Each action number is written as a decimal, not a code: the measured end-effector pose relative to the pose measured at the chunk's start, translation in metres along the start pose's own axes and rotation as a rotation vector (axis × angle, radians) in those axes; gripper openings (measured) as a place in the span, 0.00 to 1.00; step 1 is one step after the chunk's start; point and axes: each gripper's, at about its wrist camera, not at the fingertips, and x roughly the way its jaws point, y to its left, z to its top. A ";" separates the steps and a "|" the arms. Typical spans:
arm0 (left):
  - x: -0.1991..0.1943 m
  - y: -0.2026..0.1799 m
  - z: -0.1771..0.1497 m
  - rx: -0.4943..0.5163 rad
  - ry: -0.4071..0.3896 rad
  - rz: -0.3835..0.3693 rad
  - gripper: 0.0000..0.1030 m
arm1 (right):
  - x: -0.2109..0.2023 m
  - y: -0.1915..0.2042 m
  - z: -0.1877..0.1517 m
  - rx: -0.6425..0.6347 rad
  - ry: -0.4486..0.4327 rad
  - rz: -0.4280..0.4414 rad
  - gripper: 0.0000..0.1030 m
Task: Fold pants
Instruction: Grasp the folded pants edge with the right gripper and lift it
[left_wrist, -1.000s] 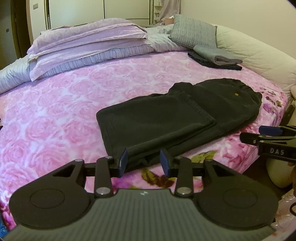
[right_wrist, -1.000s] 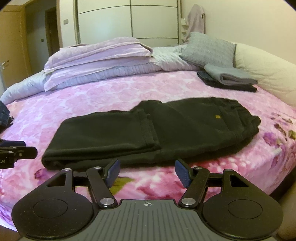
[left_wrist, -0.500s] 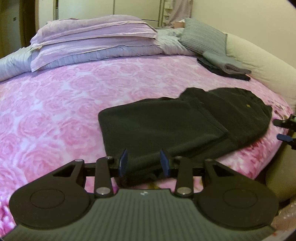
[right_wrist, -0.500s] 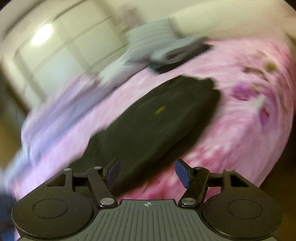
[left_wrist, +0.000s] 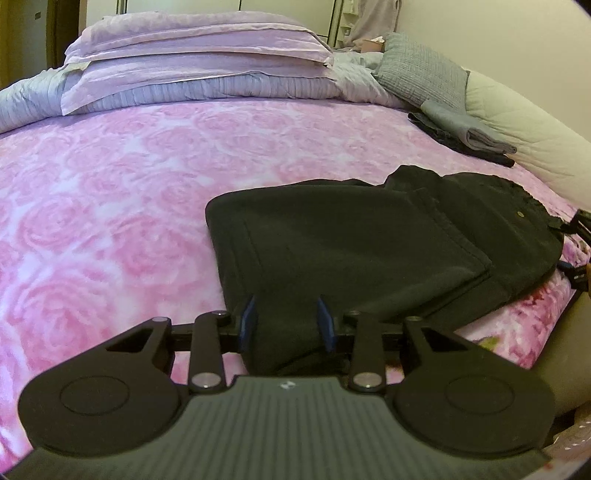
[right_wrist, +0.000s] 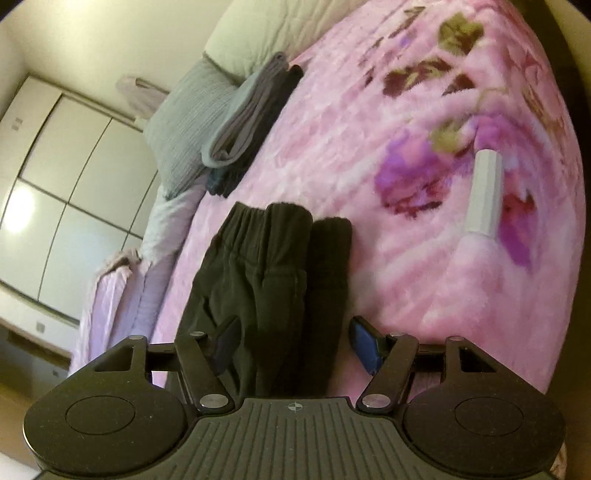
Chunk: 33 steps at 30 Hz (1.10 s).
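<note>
Dark pants lie folded on the pink rose bedspread, legs doubled over toward the waistband at the right. My left gripper is open, its blue pads on either side of the folded leg-end edge near the bed's front. The right wrist view is rolled on its side and looks along the pants from the waistband end. There my right gripper is open wide, with the waistband edge between its fingers. The right gripper's tip shows at the far right of the left wrist view.
Folded grey and dark clothes are stacked by a grey pillow at the back right. Lilac pillows and bedding lie across the far side. A small white cylinder rests on the bedspread near the bed's corner.
My left gripper moved forward until the leg-end fold sits between its pads. My right gripper swung round to the waistband end and rolled sideways. Both stayed open.
</note>
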 end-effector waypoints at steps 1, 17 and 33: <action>0.002 0.000 0.000 0.003 0.002 0.001 0.31 | 0.001 0.003 0.000 -0.034 0.004 0.000 0.60; -0.043 0.063 -0.005 -0.130 -0.025 0.056 0.26 | -0.025 0.193 -0.101 -0.971 -0.235 -0.277 0.10; -0.079 0.148 -0.056 -0.392 0.038 0.078 0.25 | 0.002 0.161 -0.475 -2.402 -0.229 0.199 0.13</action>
